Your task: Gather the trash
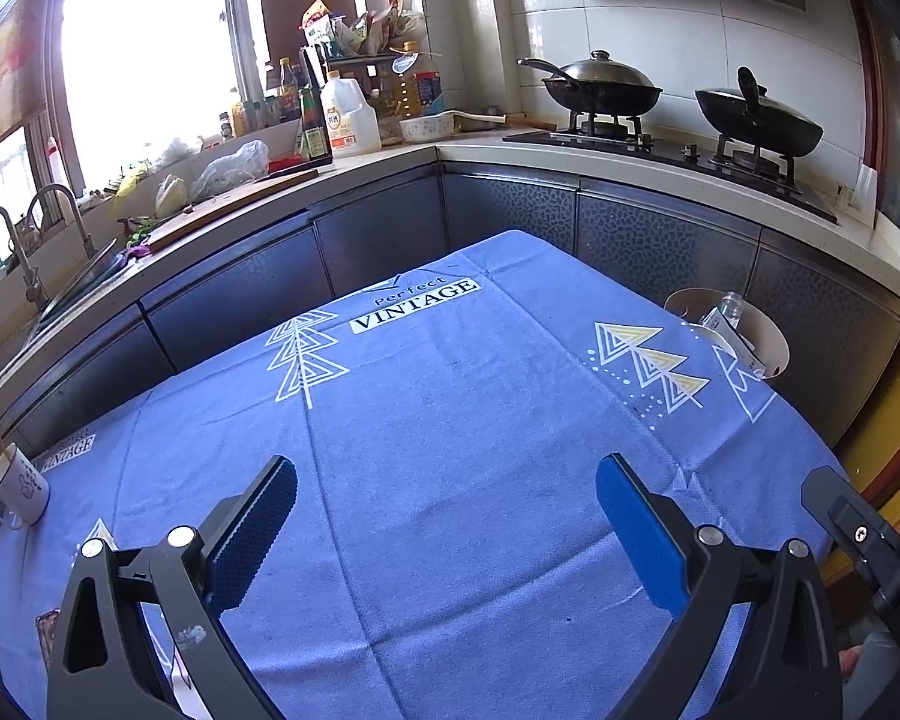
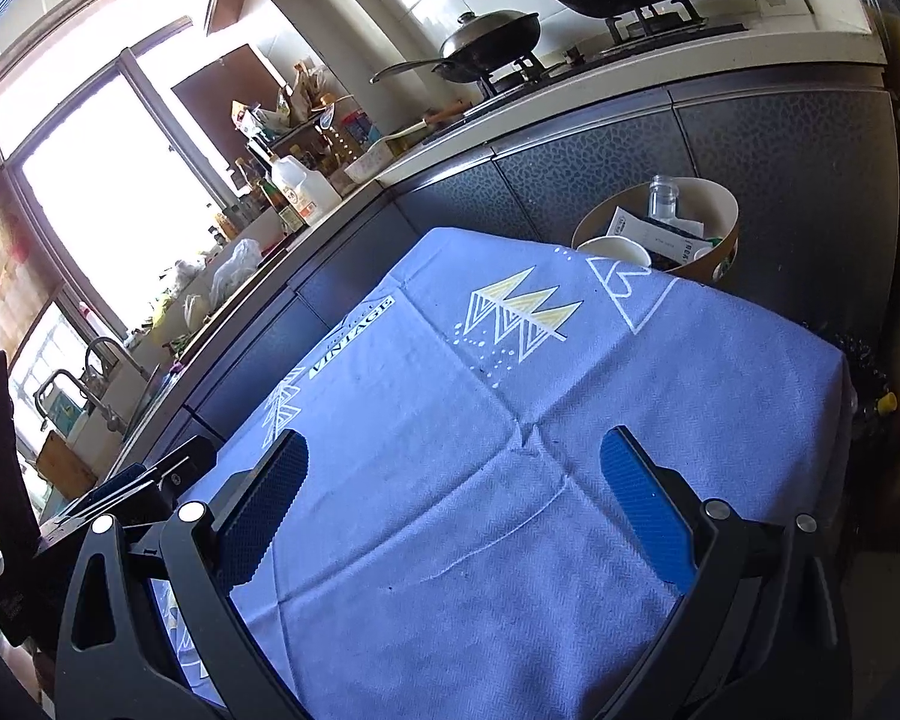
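Left wrist view
Left hand-held gripper (image 1: 447, 531): fingers spread wide, nothing between; hovering low over blue cloth on tabletop (image 1: 450, 420).
Trash bin (image 1: 768, 342): far ahead, to the right, past the tabletop edge; holds a clear bottle (image 1: 733, 307) and a carton. Presumably set there as the drop point.
Mug (image 1: 18, 489): ahead-left, at cloth edge, stick standing in it; trash or not, cannot tell.
Hidden: bin base behind tabletop edge; bottom corners cut off.

Right wrist view
Right hand-held gripper (image 2: 455, 507): fingers apart, empty, above bare cloth.
Trash bin (image 2: 720, 222): ahead-right, beyond far corner; bottle, cartons, white paper cup (image 2: 618, 251) at near rim.
Left hand-held gripper: partly seen at left, cropped.
Hidden: no loose trash visible on cloth; collection looks near done. Small yellow item (image 2: 886, 402) on floor, unidentifiable.
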`<state>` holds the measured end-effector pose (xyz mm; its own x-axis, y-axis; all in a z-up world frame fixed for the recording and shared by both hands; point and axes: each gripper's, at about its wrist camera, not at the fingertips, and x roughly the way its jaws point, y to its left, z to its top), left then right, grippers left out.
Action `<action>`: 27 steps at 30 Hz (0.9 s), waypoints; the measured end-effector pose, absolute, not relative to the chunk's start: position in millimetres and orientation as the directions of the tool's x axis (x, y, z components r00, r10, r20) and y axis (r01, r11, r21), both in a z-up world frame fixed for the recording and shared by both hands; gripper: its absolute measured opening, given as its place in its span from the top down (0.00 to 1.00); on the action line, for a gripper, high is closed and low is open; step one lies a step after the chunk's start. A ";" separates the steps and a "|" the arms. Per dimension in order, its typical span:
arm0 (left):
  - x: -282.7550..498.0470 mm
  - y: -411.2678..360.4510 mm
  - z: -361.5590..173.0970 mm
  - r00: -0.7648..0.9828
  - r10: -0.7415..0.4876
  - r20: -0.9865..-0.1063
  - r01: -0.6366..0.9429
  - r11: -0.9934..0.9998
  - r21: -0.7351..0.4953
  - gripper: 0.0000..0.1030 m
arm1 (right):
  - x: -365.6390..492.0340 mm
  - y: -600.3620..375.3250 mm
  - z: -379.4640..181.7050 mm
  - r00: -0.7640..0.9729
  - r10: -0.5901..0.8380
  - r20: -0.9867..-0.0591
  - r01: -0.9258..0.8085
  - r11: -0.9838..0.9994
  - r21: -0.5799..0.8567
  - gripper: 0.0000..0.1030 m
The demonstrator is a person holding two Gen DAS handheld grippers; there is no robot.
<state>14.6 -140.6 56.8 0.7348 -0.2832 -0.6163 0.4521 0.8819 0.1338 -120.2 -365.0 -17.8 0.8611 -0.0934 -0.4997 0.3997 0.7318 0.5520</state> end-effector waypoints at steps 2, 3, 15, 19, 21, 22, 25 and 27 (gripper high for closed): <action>12.1 -141.3 57.6 0.753 -0.258 -0.605 0.433 0.887 0.161 0.04 | -119.0 -364.3 -19.8 0.857 -0.086 -0.509 0.402 0.730 0.553 0.06; 11.2 -141.0 58.7 0.760 -0.255 -0.597 0.429 0.888 0.166 0.04 | -118.9 -364.1 -20.4 0.856 -0.084 -0.511 0.403 0.729 0.554 0.06; 16.0 -128.1 62.8 0.675 -0.442 -0.590 0.524 0.851 -0.039 0.04 | -120.2 -360.5 -18.6 0.862 -0.101 -0.497 0.398 0.743 0.538 0.06; 13.7 -132.1 63.1 0.686 -0.414 -0.598 0.517 0.856 0.000 0.04 | -122.3 -358.2 -15.3 0.868 -0.113 -0.484 0.392 0.754 0.526 0.06; 10.4 -134.1 65.1 0.708 -0.392 -0.588 0.505 0.863 0.033 0.04 | -122.5 -359.2 -15.3 0.867 -0.114 -0.484 0.393 0.753 0.527 0.06; 9.2 -133.6 65.4 0.715 -0.383 -0.585 0.499 0.865 0.043 0.04 | -122.2 -359.5 -16.1 0.866 -0.112 -0.487 0.395 0.752 0.529 0.06; 6.0 -134.9 66.1 0.730 -0.364 -0.579 0.488 0.870 0.070 0.04 | -122.6 -359.2 -18.1 0.863 -0.109 -0.494 0.398 0.749 0.530 0.06; 5.9 -133.2 65.1 0.732 -0.359 -0.579 0.484 0.872 0.072 0.04 | -122.3 -359.3 -18.5 0.862 -0.108 -0.495 0.398 0.749 0.530 0.06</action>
<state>5.9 -133.2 65.1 0.7321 -0.3586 -0.5792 0.4840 0.8721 0.0718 -122.3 -359.3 -18.5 0.8624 -0.1081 -0.4945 0.3977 0.7490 0.5299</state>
